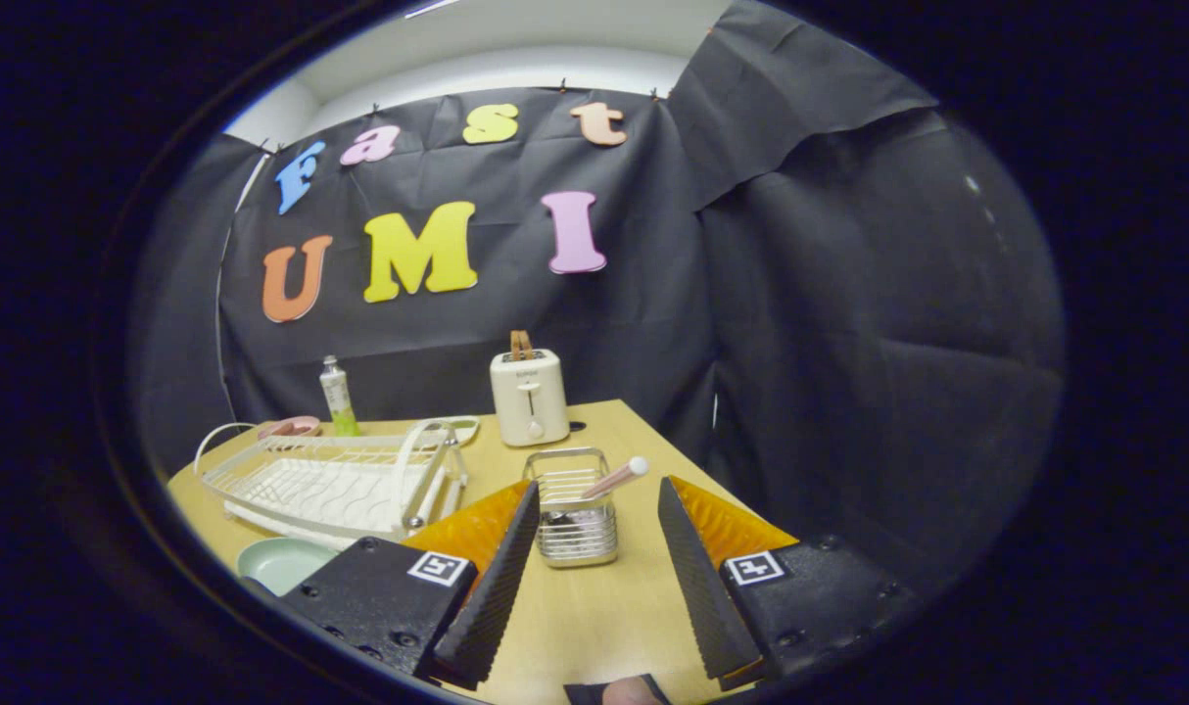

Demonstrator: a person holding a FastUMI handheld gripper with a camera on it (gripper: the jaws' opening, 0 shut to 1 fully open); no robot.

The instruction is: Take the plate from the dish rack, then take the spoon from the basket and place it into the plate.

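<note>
We hold the gripper (594, 548) wide open and empty. The spoon (614, 478) stands in the basket (575, 519) at lower centre, just ahead between our fingers — handle tilting up-right. The plate (279, 563) lies lower left, off the rack.

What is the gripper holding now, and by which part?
Nothing. The gripper is open, its fingers either side of the wire basket with the spoon inside, touching neither.

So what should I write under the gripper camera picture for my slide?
Open gripper lines up on the wire basket holding the spoon; green plate sits beside the dish rack.
</note>
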